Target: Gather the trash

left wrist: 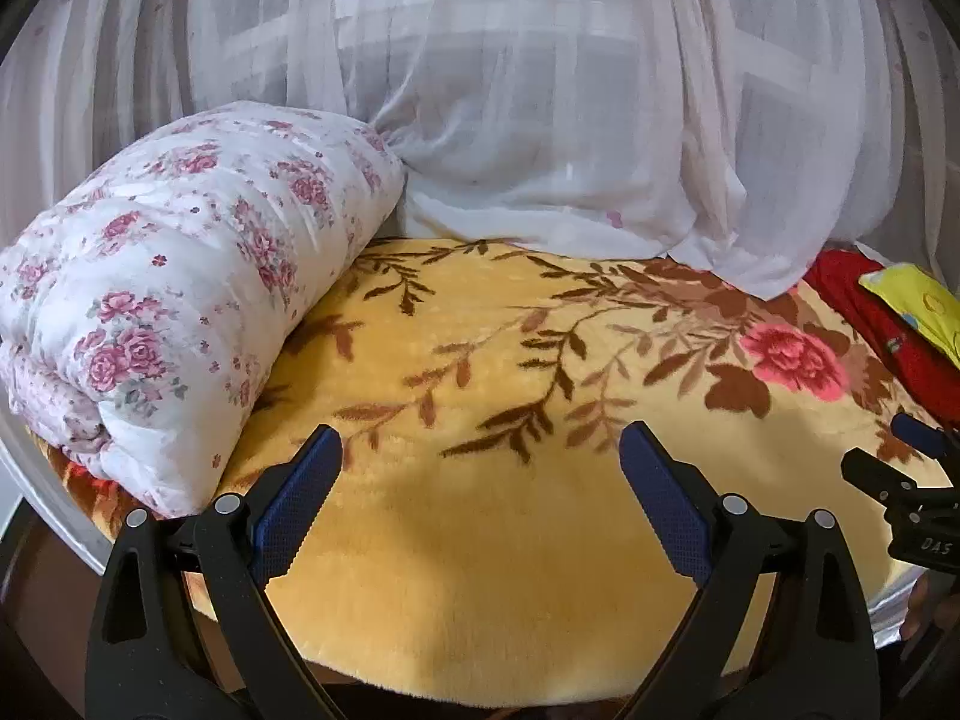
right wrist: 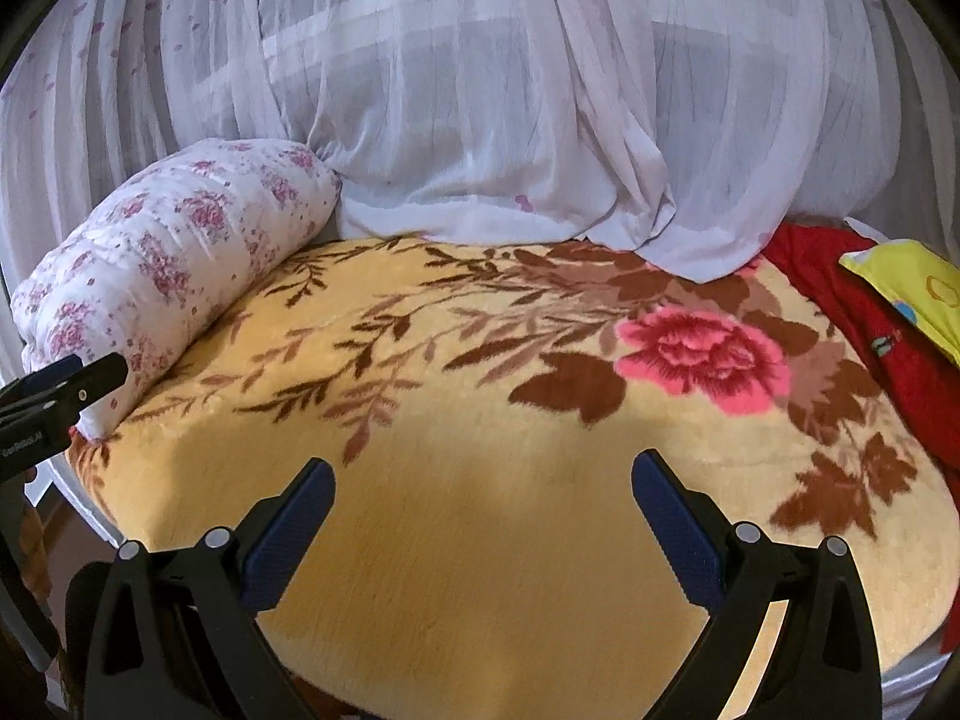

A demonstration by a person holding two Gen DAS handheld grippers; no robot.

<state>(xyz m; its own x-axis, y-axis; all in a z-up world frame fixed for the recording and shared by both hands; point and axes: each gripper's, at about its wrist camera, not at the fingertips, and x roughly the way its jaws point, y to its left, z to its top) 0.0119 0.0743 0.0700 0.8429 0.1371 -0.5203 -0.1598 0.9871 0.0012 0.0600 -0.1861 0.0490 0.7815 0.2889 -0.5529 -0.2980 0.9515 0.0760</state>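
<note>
Left tool (left wrist: 480, 450): jaws spread wide, nothing between the blue pads (left wrist: 297, 504). Right tool (right wrist: 483, 480): jaws likewise spread wide, nothing gripped.

Positioned side by side above the near edge of a bed covered by a yellow blanket (left wrist: 480, 570) with brown leaves and 1 pink rose print (right wrist: 702, 357).

Ahead-left of both tools: rolled floral quilt (left wrist: 168, 294), resting on the blanket. Straight ahead, beyond the blanket: white sheer curtain (left wrist: 540, 120), hem bunched on the bed. Ahead-right: red cloth (right wrist: 852, 300), with a yellow printed item (right wrist: 912, 288) lying on top.

Trash location: cannot tell; no recognisable trash piece or container visible in either view.

Right tool tip visible at the right edge of the left wrist view; left tool tip at the left edge of the right wrist view.
</note>
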